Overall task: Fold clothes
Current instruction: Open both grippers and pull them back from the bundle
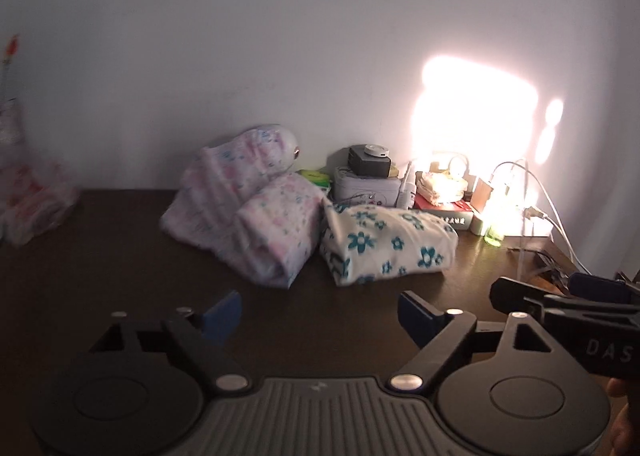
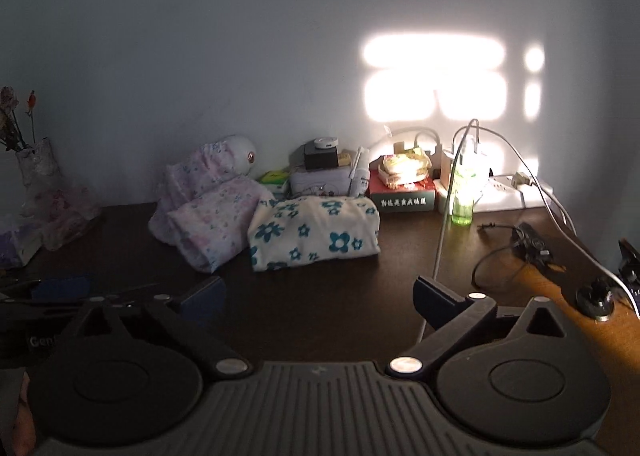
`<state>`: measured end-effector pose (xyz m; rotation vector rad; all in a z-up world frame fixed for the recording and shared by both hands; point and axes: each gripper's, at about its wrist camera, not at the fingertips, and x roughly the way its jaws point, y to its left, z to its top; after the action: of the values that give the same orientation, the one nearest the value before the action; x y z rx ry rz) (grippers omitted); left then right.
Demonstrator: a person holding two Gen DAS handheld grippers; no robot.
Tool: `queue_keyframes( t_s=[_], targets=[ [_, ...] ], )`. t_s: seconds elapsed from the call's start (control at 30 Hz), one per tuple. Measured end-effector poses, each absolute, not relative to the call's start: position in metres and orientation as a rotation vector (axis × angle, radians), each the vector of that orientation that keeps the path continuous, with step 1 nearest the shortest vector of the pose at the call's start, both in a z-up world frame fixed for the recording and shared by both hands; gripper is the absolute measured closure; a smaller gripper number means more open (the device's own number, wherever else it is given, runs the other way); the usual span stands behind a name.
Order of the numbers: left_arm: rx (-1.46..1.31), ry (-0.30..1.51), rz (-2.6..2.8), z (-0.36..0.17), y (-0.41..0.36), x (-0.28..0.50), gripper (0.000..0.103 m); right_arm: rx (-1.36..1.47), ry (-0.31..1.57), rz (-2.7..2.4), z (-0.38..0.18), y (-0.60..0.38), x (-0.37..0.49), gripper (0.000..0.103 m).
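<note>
Nearest you, both tools stood wide with nothing between their blue pads: your left tool (image 1: 320,314) and your right tool (image 2: 318,298) each hung over bare dark counter (image 2: 340,296), holding no cloth. At the right edge of the left wrist view, your right tool cut in from the side.

Past the pads, the folded clothes lay mid-counter: the cream garment with teal flowers (image 2: 316,232) sat flat, and just left of it, touching, the pink floral bundle (image 2: 208,224) leaned against a second pale floral piece (image 2: 200,168) propped at the wall.

To the right, a black cable (image 2: 500,252) and a white cord (image 2: 440,252) ran across the counter, where a strip of sun turned the wood orange. A green bottle (image 2: 464,192) stood near a red box (image 2: 402,192).

Far left, a vase with dried stems (image 2: 36,160) stood beside blurred pinkish wrapping. The grey wall (image 2: 240,56) carried a blown-out window patch; things under it were too washed out for you to make out.
</note>
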<state>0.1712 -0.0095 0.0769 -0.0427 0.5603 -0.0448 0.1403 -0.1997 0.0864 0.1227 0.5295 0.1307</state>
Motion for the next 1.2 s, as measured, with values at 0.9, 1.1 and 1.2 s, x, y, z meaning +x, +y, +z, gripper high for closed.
queue_keyframes(
  t_s=[0.9,1.1,1.2],
  targets=[
    [0.008,0.7,0.033,-0.012,-0.015,0.008,0.0,-0.008,0.7,0.063,0.002,-0.194,-0.001,0.0],
    [0.012,0.694,0.01,-0.013,-0.017,0.005,0.0,0.0,0.702,0.046,0.002,-0.194,0.0,0.001],
    [0.025,0.693,-0.026,-0.013,-0.019,0.005,0.0,0.005,0.702,0.035,0.002,-0.193,0.0,0.001]
  ],
)
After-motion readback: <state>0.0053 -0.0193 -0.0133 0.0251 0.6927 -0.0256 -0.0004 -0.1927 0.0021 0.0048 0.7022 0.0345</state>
